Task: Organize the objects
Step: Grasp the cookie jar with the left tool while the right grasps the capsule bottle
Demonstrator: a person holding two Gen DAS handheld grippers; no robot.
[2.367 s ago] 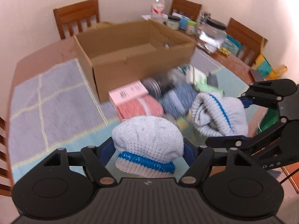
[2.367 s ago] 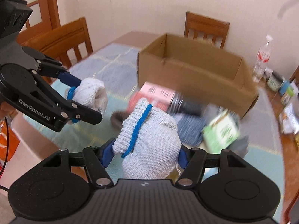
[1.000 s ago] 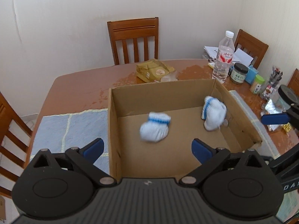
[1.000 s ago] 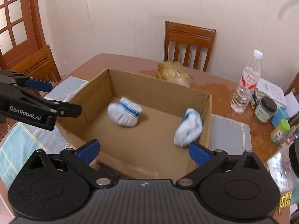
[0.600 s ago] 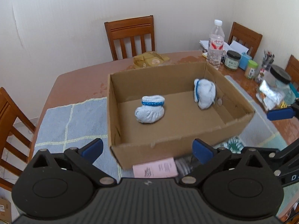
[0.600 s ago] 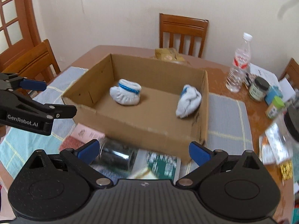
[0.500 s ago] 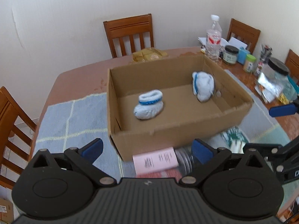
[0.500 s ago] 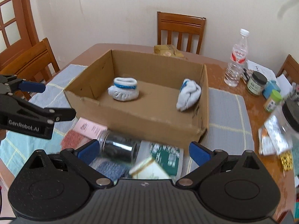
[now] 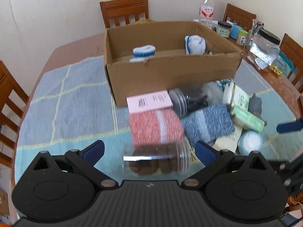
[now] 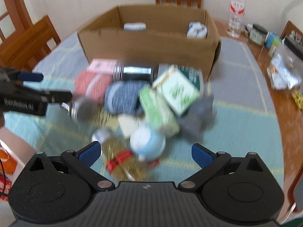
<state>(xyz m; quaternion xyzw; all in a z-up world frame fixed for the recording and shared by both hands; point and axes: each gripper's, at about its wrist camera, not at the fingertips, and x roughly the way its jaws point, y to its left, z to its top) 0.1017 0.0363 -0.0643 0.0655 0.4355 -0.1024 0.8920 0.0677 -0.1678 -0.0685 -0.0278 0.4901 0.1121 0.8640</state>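
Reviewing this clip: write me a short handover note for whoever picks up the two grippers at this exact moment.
Left gripper: jaws open, empty, over the jar of brown pieces.
Right gripper: jaws open, empty, over the pile.
Done: two white socks lie in the cardboard box.
Left: the pile in front of the box, including the pink box, red sock, blue sock, green packs and blue-white ball.

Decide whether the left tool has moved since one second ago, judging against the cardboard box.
Yes. The left tool has pulled back toward the near table edge: the cardboard box, earlier directly beneath it, now sits farther ahead, with the pile of items between them.
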